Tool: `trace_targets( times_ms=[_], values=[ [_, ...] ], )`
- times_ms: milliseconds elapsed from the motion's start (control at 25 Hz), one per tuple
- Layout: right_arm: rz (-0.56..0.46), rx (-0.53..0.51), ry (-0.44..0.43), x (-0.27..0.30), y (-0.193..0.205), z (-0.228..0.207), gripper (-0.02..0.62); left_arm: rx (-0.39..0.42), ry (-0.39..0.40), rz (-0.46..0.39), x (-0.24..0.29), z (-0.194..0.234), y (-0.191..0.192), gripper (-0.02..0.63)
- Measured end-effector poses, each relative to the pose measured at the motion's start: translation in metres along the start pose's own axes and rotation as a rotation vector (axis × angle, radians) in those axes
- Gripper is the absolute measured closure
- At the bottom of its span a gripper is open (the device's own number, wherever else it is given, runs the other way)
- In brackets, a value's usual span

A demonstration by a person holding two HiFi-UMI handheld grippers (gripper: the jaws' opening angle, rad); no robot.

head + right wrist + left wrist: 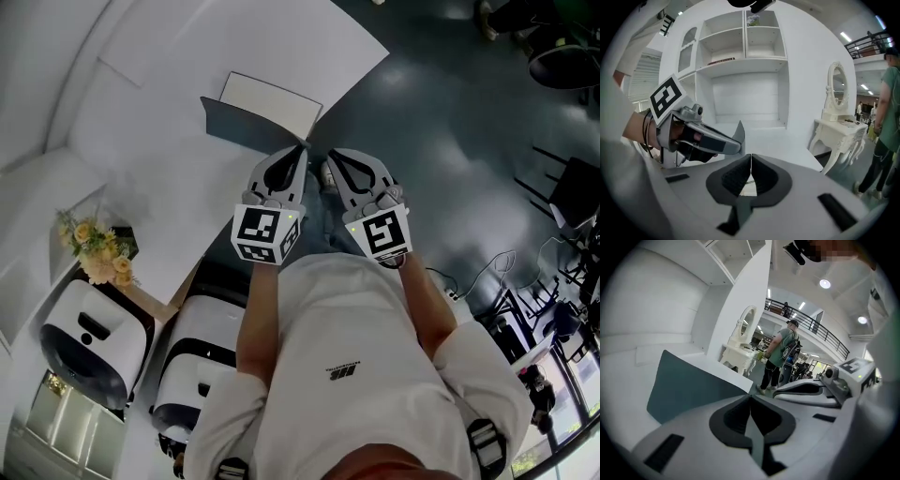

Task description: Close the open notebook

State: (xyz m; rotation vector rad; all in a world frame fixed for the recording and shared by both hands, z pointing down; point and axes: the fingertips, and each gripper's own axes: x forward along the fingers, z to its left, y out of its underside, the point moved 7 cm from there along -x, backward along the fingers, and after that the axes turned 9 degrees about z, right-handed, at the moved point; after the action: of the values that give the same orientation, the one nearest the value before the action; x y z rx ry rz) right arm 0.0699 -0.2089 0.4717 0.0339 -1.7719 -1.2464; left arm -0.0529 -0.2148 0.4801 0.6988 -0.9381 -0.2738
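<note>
The open notebook [265, 106] lies on the white desk [169, 159], a white page facing up and a dark teal cover [236, 127] showing along its near side. In the left gripper view the teal cover [689, 385] fills the left middle, with a white page edge above it. My left gripper [302, 150] is shut, its tips right at the notebook's near right corner; nothing shows between its jaws. My right gripper [328, 165] is shut and empty, close beside the left one, over the desk's edge. In the right gripper view the left gripper [733, 143] sits just ahead.
The desk edge runs diagonally; dark floor [450, 141] lies to the right. A flower bunch [98, 251] and two white machines [89, 342] stand at lower left. A person in green [780, 352] stands far off. White shelves [745, 61] and a vanity table [843, 131] are behind.
</note>
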Motion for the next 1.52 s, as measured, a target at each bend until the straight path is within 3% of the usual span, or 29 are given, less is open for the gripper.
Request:
trace_targets(
  times_ms=[1520],
  values=[
    [0.046,0.163,0.145,0.031,0.007,-0.018,0.599,0.159,0.144,0.120,0.077,0.033,-0.012,0.606]
  ],
)
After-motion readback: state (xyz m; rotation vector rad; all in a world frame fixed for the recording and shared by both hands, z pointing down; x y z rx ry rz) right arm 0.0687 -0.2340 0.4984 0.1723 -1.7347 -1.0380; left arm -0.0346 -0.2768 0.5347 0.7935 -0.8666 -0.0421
